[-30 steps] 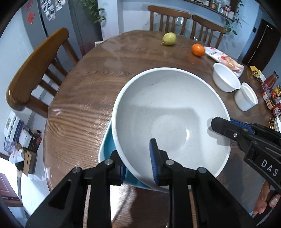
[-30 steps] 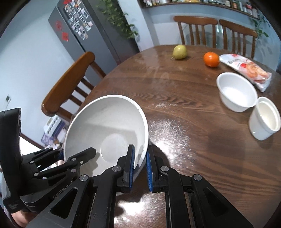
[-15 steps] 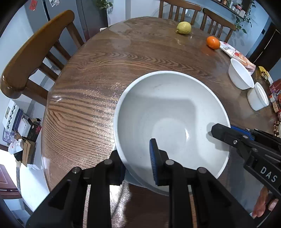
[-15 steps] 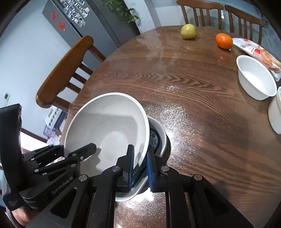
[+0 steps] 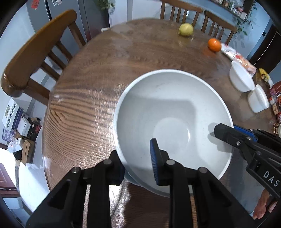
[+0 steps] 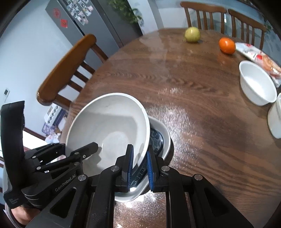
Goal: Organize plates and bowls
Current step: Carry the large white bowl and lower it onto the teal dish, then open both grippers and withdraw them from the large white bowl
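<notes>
Now, big bowl (image 6: 107, 126): tilted over the dish (image 6: 158, 140), near the table (image 6: 193, 98) edge.
Left gripper (image 5: 137, 157): pinched its near rim.
Right gripper (image 6: 139, 163): pinched its other rim.
Room: bare wood beyond.

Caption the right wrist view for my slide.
Both grippers hold the large white bowl tilted over a blue-patterned dish.

I am viewing a round wooden dining table (image 6: 202, 98), its varnish catching overhead glare. Wooden slat-back chairs (image 6: 70, 70) are standing around it, two at the far edge (image 6: 223, 19). A dark refrigerator (image 6: 91, 22) bearing magnets is standing against pale blue walls (image 6: 22, 52), beside a leafy plant (image 6: 126, 10).
</notes>
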`<state>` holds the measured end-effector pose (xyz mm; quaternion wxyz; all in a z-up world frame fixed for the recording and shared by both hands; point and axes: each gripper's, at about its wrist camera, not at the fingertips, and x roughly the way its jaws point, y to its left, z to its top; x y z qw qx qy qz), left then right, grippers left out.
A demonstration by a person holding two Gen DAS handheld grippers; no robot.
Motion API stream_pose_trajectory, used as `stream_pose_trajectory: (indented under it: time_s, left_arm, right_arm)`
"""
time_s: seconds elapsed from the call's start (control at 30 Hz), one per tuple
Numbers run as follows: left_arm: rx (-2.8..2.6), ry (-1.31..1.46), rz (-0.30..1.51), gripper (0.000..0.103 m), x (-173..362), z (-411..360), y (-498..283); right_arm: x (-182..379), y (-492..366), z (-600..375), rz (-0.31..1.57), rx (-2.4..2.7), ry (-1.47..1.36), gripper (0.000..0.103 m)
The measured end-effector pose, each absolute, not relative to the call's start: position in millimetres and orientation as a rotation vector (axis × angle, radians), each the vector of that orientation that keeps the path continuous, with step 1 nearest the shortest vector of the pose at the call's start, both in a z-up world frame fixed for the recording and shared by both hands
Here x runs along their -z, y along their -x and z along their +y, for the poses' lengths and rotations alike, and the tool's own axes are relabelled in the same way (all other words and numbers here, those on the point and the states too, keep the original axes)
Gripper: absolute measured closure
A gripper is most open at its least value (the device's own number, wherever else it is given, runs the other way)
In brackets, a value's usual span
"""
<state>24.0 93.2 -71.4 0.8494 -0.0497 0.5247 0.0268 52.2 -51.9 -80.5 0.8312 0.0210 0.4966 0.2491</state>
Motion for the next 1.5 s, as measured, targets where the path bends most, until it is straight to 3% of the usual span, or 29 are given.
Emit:
stream_pose_trajectory:
  time_s: [0.2, 0.37, 0.83, 0.9, 0.97, 1.0, 1.07, 1.43, 1.5]
  left_arm:
    - [0.012, 0.067, 1.039, 0.081, 48, 66, -27]
    - [0.128, 0.011, 1.077, 0.079, 61, 15, -39]
    - [0.23, -0.136, 1.158, 0.077, 92, -50, -55]
    - [0.228, -0.148, 1.165, 0.072, 96, -56, -55]
    - [0.219, -0.16, 1.159, 0.049, 96, -60, -54]
    - [0.228, -0.15, 1.156, 0.044, 94, -60, -53]
    - [0.216, -0.159, 1.138, 0.022, 88, -61, -49]
    - [0.184, -0.173, 1.013, 0.009, 49, -63, -33]
    - [0.186, -0.173, 0.993, 0.004, 43, -67, -31]
  right_arm:
    - [54, -42, -74, 0.959, -0.482, -0.029, 0.088]
    - [52, -40, -125, 0.96, -0.361, -0.072, 0.088]
    - [92, -37, -190, 1.053, -0.226, -0.199, 0.087]
    - [94, -38, -194, 1.064, -0.222, -0.199, 0.087]
    - [97, -39, -196, 1.079, -0.222, -0.206, 0.084]
    - [97, -39, -197, 1.08, -0.217, -0.206, 0.077]
    - [95, -37, -201, 1.07, -0.211, -0.21, 0.065]
    - [64, -21, -252, 0.958, -0.198, -0.3, 0.06]
    - [59, -18, -261, 0.942, -0.189, -0.315, 0.054]
